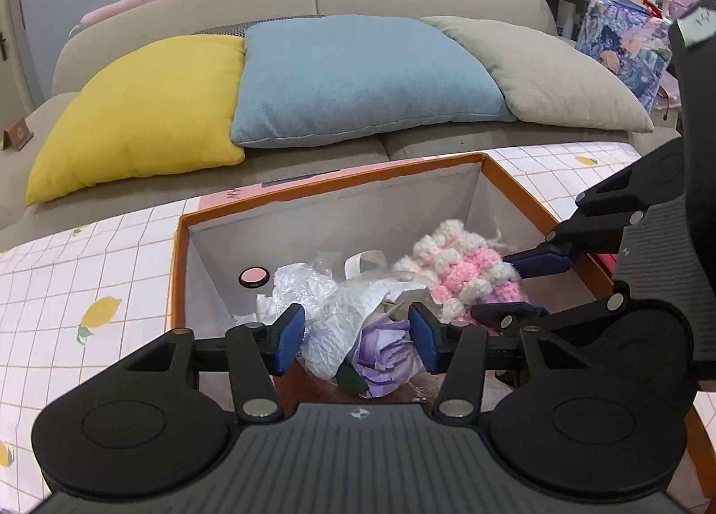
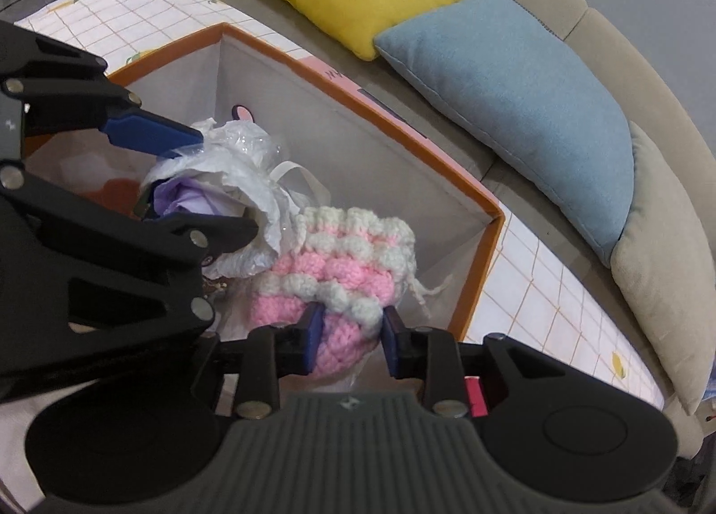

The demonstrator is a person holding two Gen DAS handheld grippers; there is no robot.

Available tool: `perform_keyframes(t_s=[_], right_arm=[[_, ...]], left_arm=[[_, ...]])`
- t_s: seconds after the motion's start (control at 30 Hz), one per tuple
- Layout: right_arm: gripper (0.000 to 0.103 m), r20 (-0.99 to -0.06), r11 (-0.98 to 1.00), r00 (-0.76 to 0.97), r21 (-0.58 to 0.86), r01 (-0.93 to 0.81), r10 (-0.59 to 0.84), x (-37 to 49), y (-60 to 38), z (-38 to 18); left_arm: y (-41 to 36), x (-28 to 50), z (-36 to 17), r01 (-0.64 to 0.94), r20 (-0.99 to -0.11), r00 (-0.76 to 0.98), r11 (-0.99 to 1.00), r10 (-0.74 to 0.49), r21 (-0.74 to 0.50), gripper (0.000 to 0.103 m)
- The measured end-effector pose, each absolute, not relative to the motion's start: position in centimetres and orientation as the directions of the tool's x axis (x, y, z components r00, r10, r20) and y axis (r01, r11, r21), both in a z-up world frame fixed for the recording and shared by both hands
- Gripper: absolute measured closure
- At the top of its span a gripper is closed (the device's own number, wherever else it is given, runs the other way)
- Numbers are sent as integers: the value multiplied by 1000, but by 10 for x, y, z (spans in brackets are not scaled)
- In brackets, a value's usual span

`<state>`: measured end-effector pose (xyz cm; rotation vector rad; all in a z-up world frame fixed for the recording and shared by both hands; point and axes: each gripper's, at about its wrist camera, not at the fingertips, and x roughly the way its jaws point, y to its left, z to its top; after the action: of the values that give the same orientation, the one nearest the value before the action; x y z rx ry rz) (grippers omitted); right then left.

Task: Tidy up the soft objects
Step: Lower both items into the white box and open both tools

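Two grippers work inside one orange-rimmed box that sits on a lemon-print tablecloth in front of a sofa. The left gripper has its fingers apart on either side of a purple flower wrapped in white paper; the pads flank the bundle, but I cannot tell whether they touch it. The right gripper has its fingers pressed against the sides of a pink and white knitted pouch, which bulges between them, so it looks clamped on the yarn. In the left view the pouch lies at about two o'clock from the flower, touching the wrapping.

Both soft things are already in the box, so the risk lies in letting go and drawing out. Loose yarn trails from the pouch at its three o'clock side and could snag a finger, dragging the pouch out with it. The crinkled paper could likewise catch a left pad and lift the flower.

Room is tight. The grippers sit close together, the right one's fingers reaching in at three o'clock in the left view, so a sideways move risks a knock. The box walls rise near the pouch on the right. Open room lies toward twelve o'clock, where the grey floor of the box is bare, and straight up.
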<state>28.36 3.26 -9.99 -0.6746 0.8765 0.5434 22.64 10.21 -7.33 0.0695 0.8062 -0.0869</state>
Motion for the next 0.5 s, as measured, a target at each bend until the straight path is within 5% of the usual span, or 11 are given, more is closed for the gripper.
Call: perform_keyframes(t_s=[0.23,0.5], right_arm=[[55,-828,656,543,-332,-678,142,280,31,-83],[42,-777,678,603,-346,-649,181,253,14,-31]], left_arm=[[112,222,-54,53,-713,700,999,-33,6,26],[110,196,-7,32,-641,767,999,-40,-25,25]])
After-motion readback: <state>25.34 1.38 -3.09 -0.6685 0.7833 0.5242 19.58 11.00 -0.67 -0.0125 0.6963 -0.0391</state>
